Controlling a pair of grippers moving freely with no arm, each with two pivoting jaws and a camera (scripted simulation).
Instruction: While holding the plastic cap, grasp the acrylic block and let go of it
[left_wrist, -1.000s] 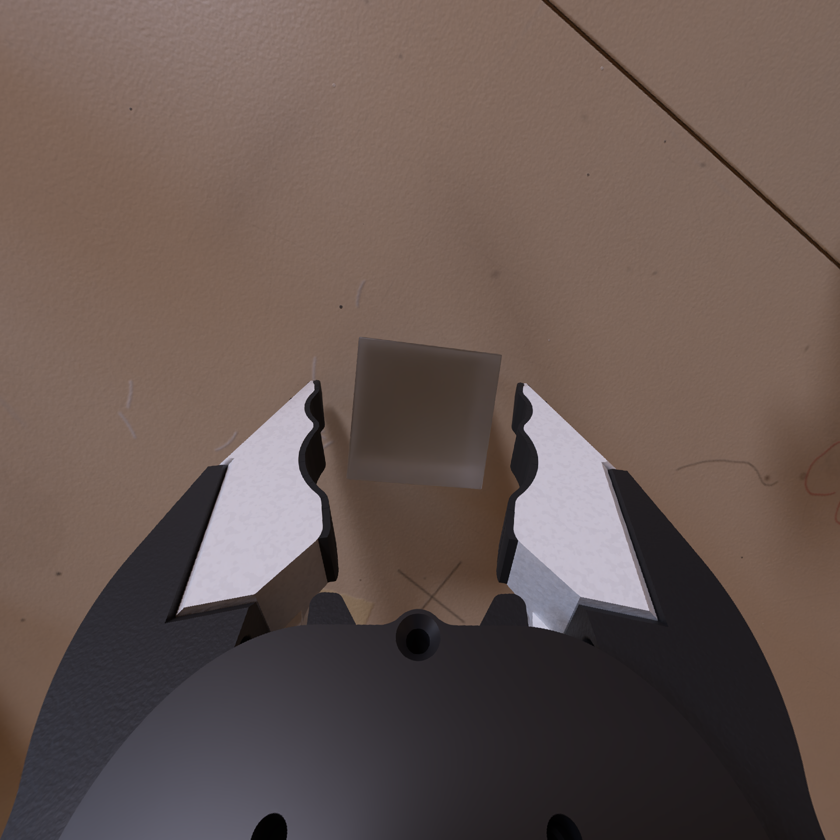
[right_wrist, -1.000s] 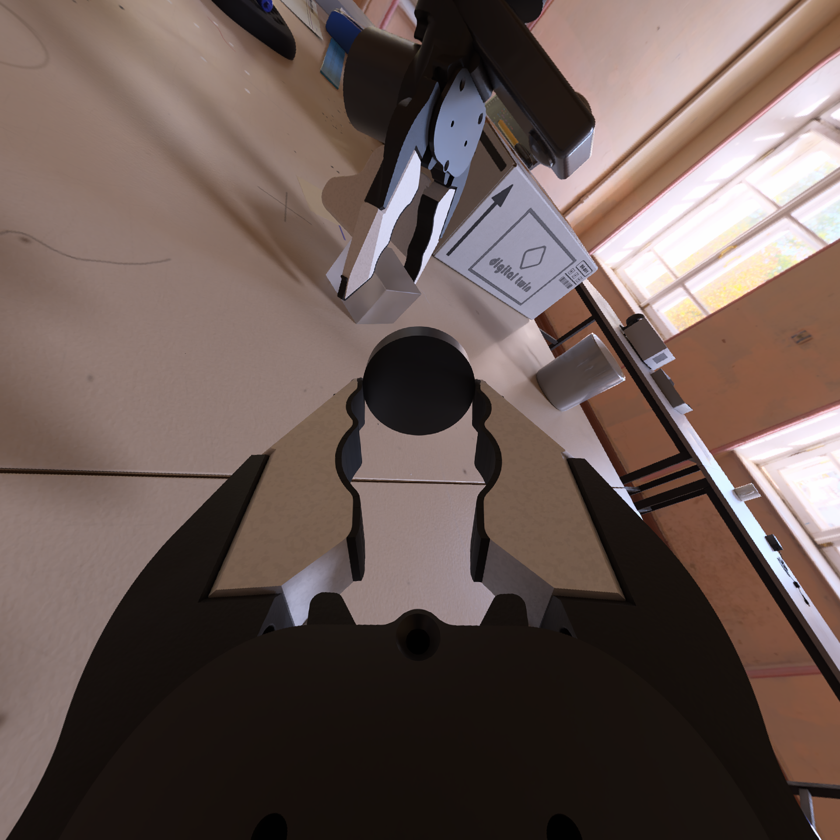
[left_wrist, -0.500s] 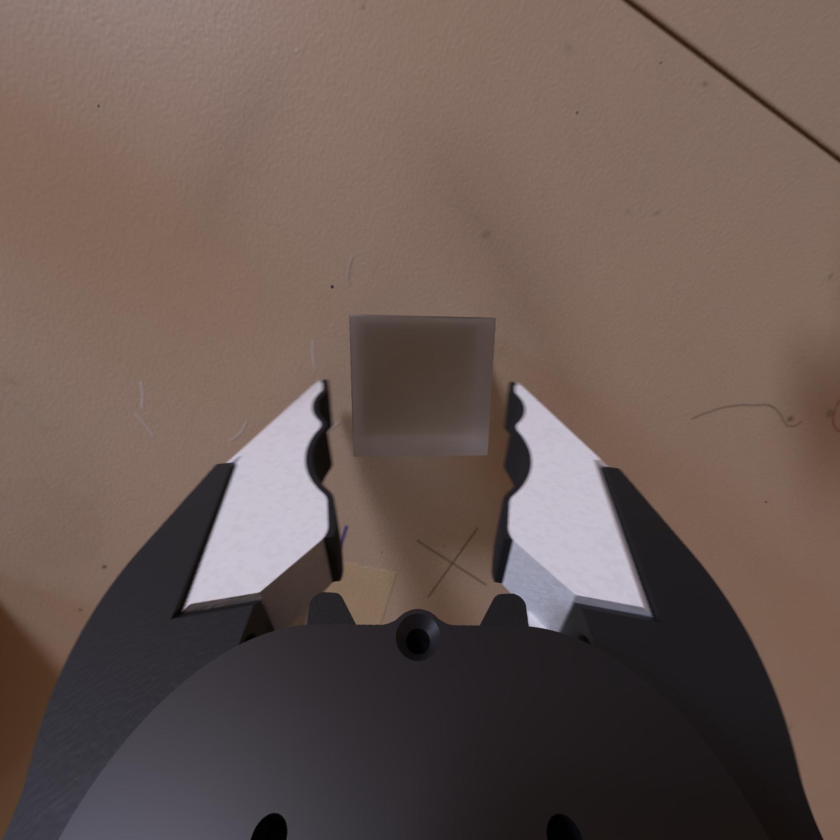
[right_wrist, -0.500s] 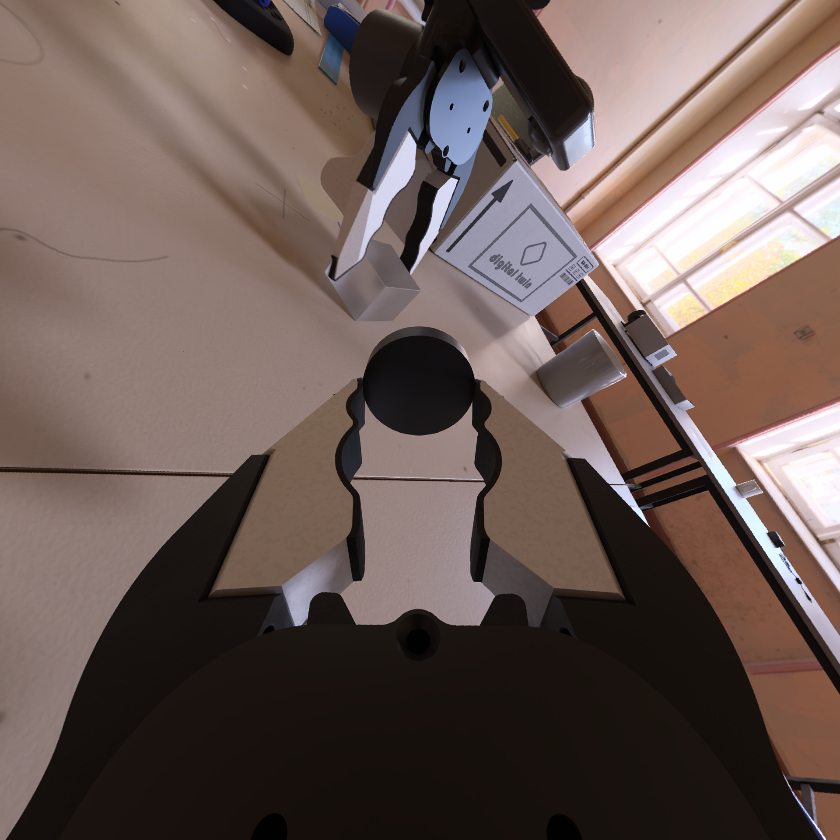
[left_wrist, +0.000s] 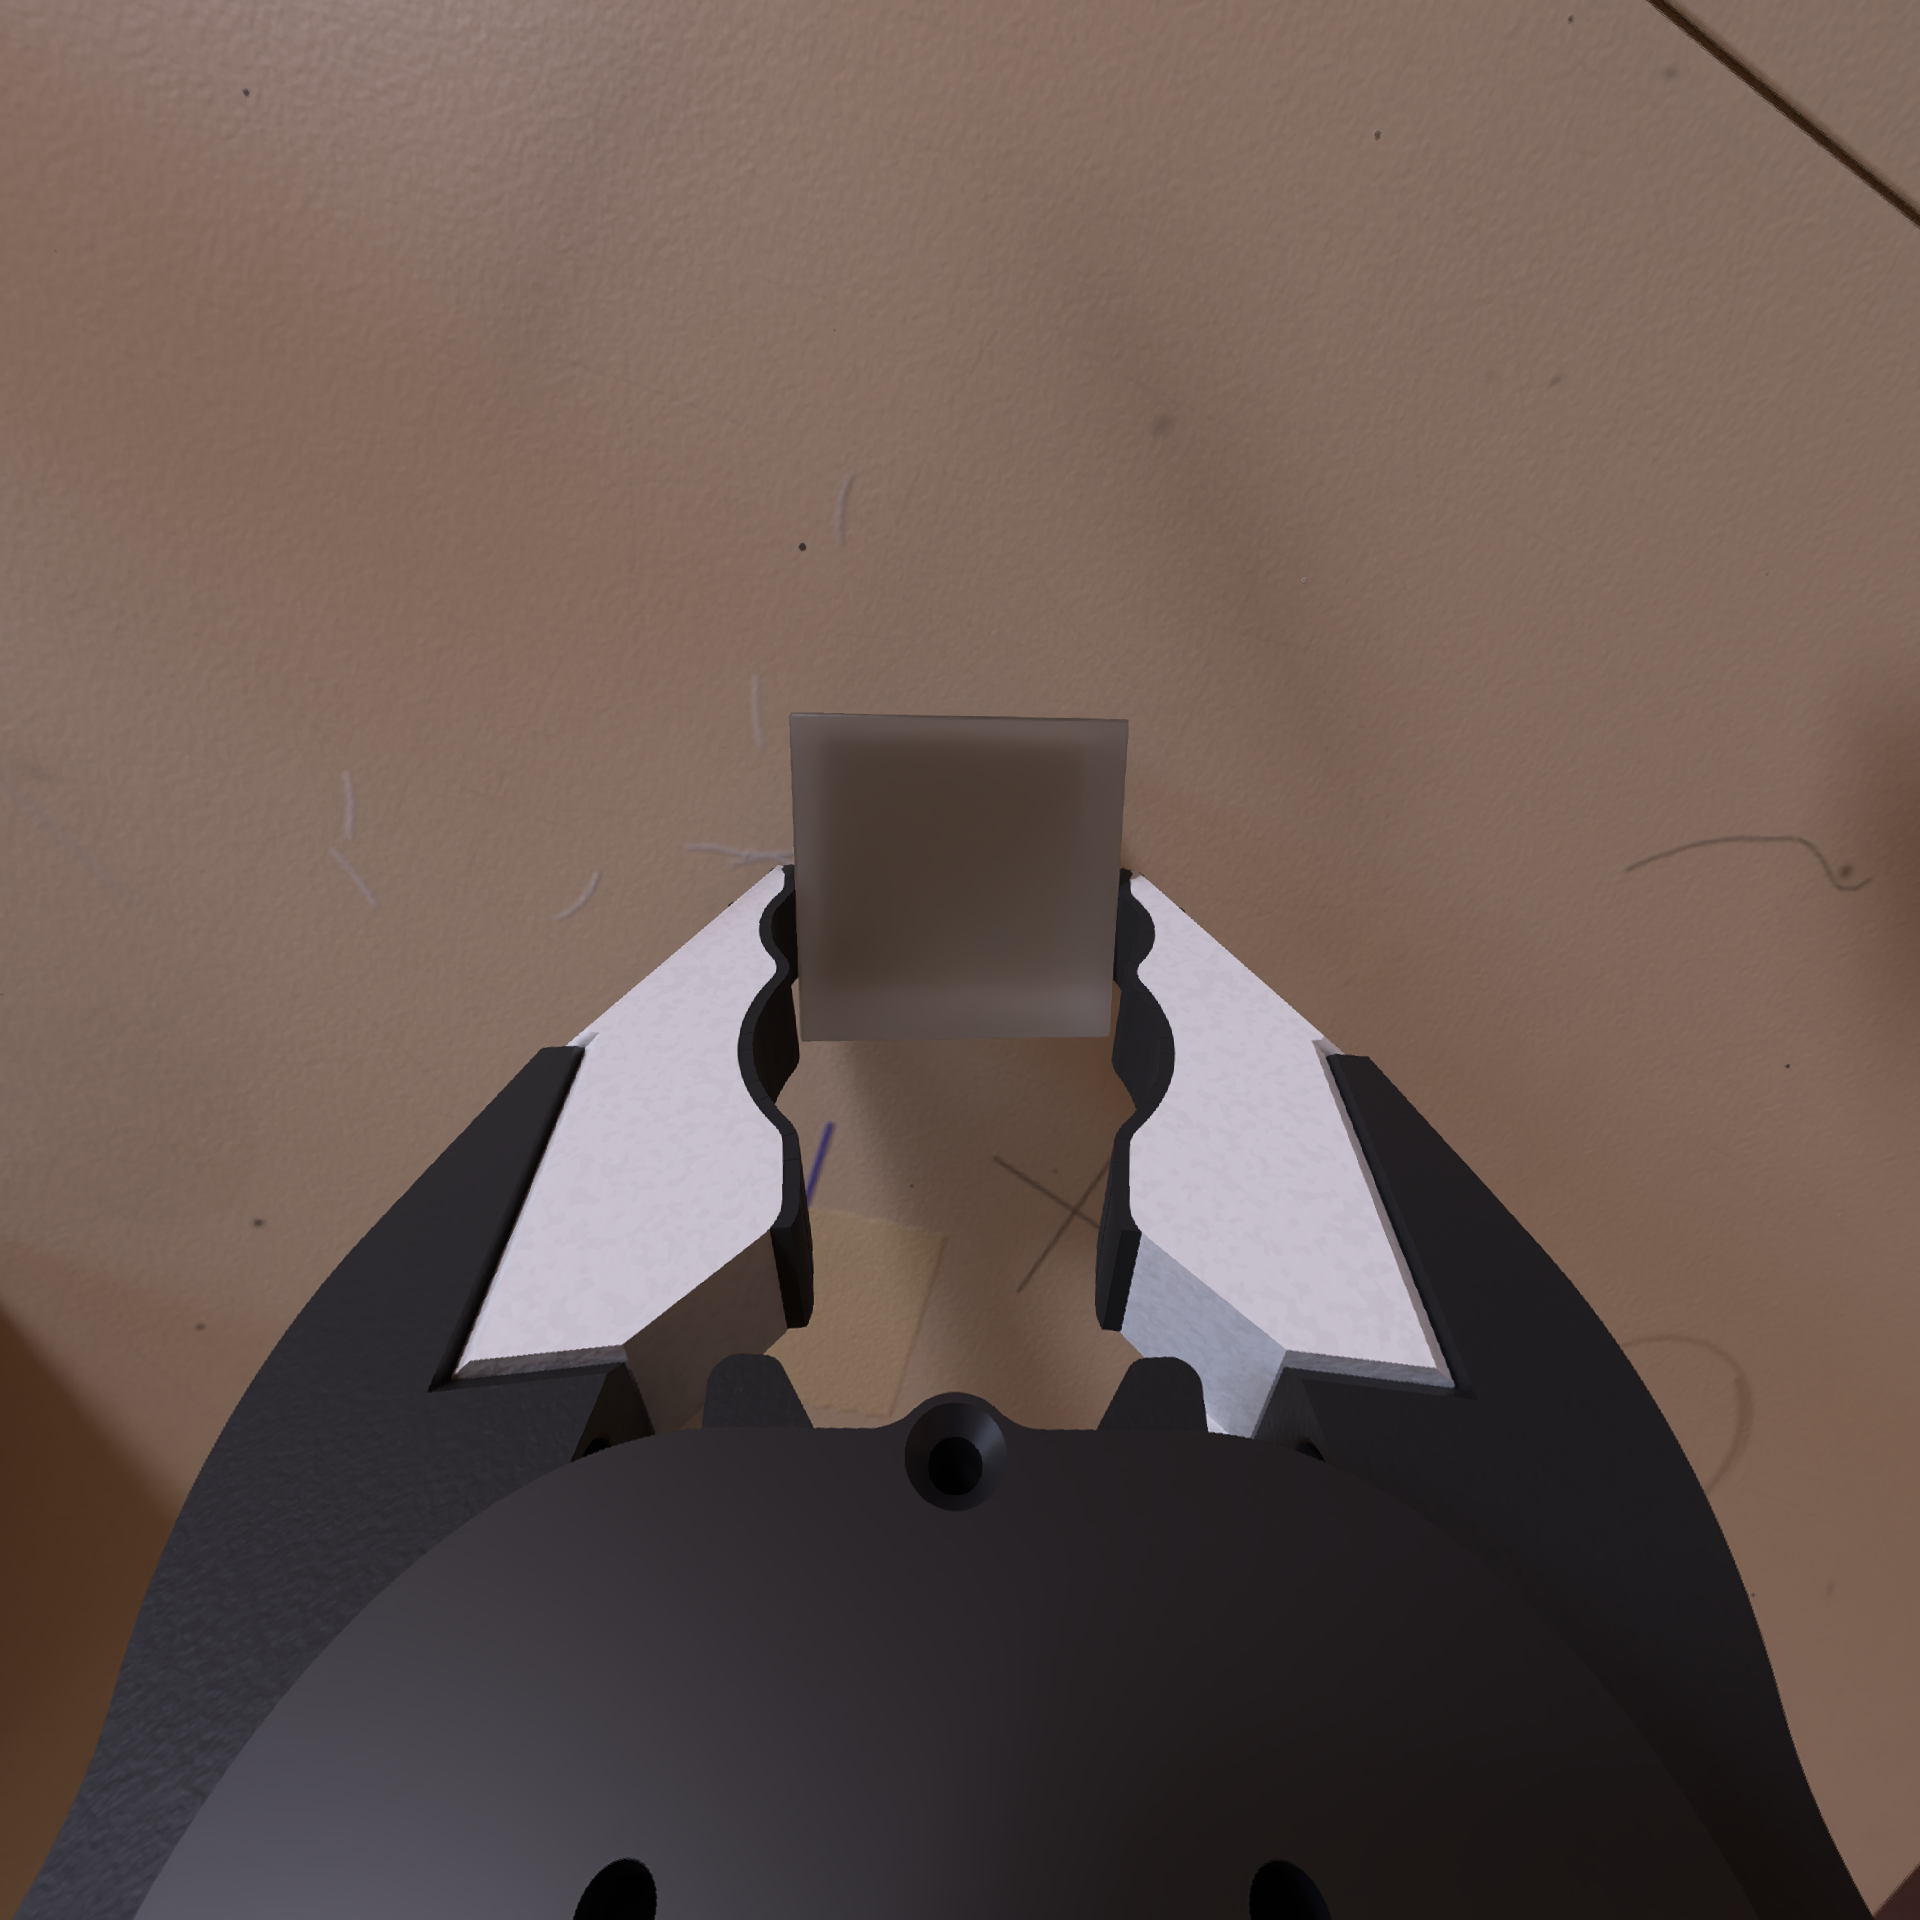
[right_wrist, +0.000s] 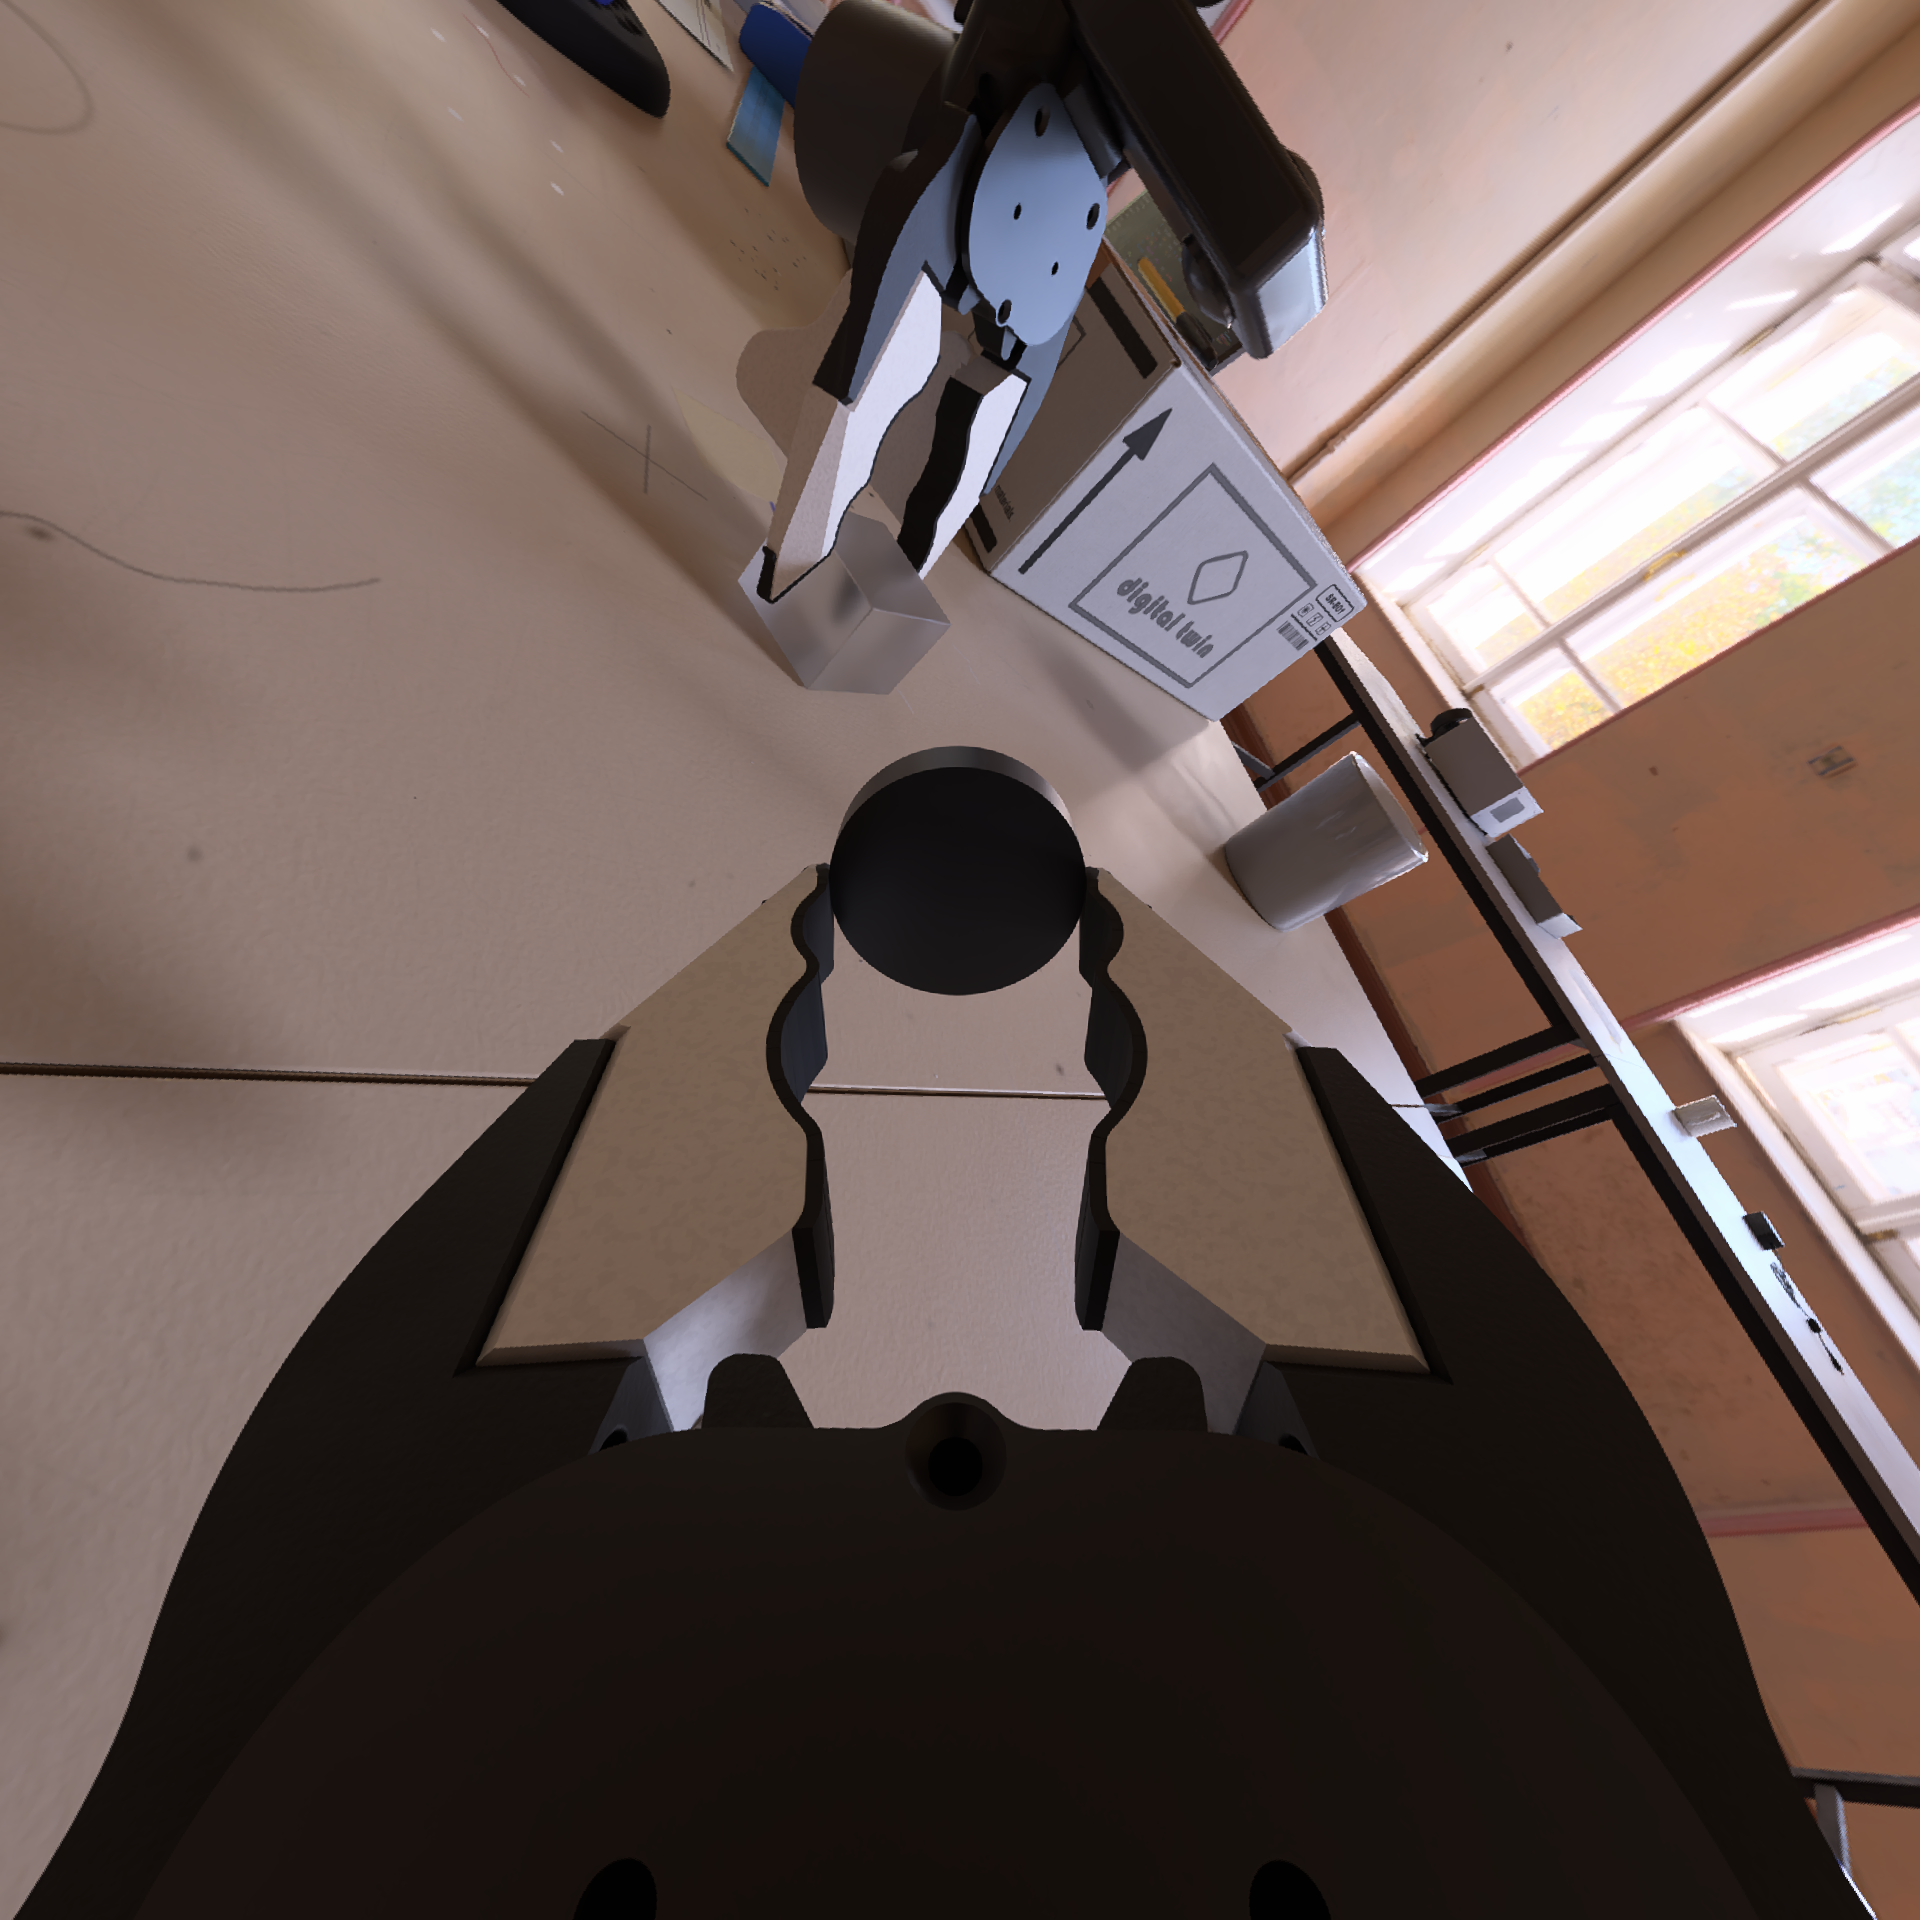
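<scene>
The acrylic block (left_wrist: 956, 821) is a translucent grey cube standing on the tan table (left_wrist: 416, 416). My left gripper (left_wrist: 956, 899) is shut on it, with both fingertips pressed against its left and right sides. In the right wrist view the block (right_wrist: 873, 644) rests on the table under the left gripper (right_wrist: 842, 577). My right gripper (right_wrist: 956, 899) is shut on the plastic cap (right_wrist: 956, 868), a flat black disc held edge-on between the fingertips, above the table and just short of the block.
A white cardboard box (right_wrist: 1174, 561) stands just beyond the block, near the table's right edge. A grey cup (right_wrist: 1320, 852) lies on its side at that edge. A dark cylinder (right_wrist: 852, 125) and a blue item (right_wrist: 758, 114) sit behind the left gripper.
The left gripper's jaws have closed from open, with gaps on both sides, onto the block. The right gripper has stayed still with the cap.
</scene>
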